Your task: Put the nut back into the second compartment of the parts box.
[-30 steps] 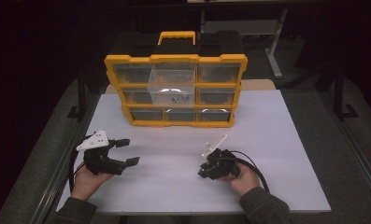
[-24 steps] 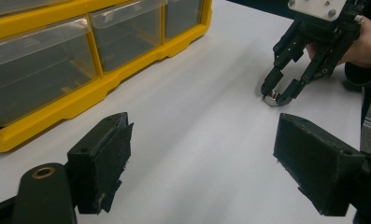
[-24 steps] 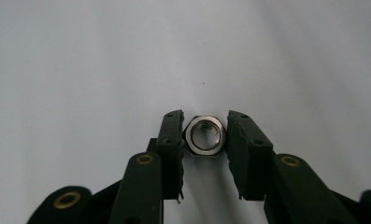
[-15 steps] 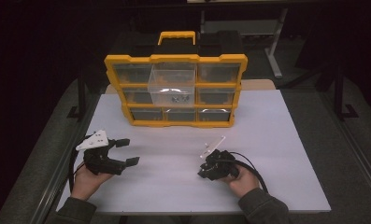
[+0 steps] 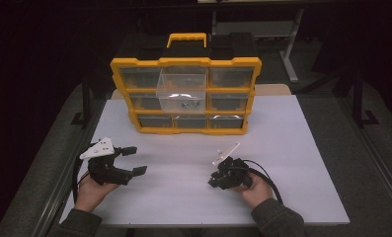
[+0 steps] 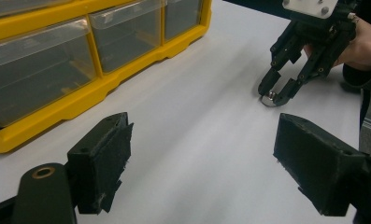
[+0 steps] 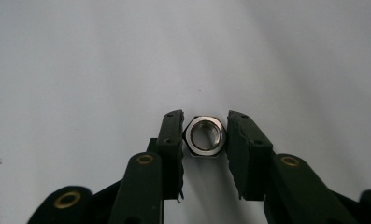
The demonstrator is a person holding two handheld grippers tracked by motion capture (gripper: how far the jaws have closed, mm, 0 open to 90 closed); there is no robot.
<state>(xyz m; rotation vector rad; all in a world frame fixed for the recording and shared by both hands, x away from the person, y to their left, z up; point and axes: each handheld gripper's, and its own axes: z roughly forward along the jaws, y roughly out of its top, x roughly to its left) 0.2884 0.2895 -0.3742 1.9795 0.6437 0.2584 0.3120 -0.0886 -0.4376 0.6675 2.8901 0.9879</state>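
- High view: a yellow organiser box point(image 5: 186, 96) stands at the far side of the white worktop point(image 5: 292, 143), with one clear drawer point(image 5: 181, 91) in its middle column pulled out toward the person. The left claw point(image 5: 134, 160) rests near the left edge, jaws spread and holding nothing. The right claw point(image 5: 214, 178) sits near the right of centre, tipped down onto the worktop; what lies between its tips is too small to tell here.
- Left gripper view: the left claw's own jaws stand wide apart over bare worktop. Farther off, the right claw point(image 6: 273, 94) points down with a small metal hex nut point(image 6: 268, 98) between its tips, lying on the sheet.
- Right gripper view: the hex nut point(image 7: 204, 135) lies flat on the worktop between the two pads point(image 7: 173, 135), which sit against its opposite sides or very nearly so; the right claw looks clenched on the nut.
- Step in hand, as I judge it: the pick-up of the nut, grip made but no lift yet.
- The next move likely calls for a firm squeeze, a straight lift, then a carry to the far open drawer. A loose grip on the flats could let the nut slip or spin.
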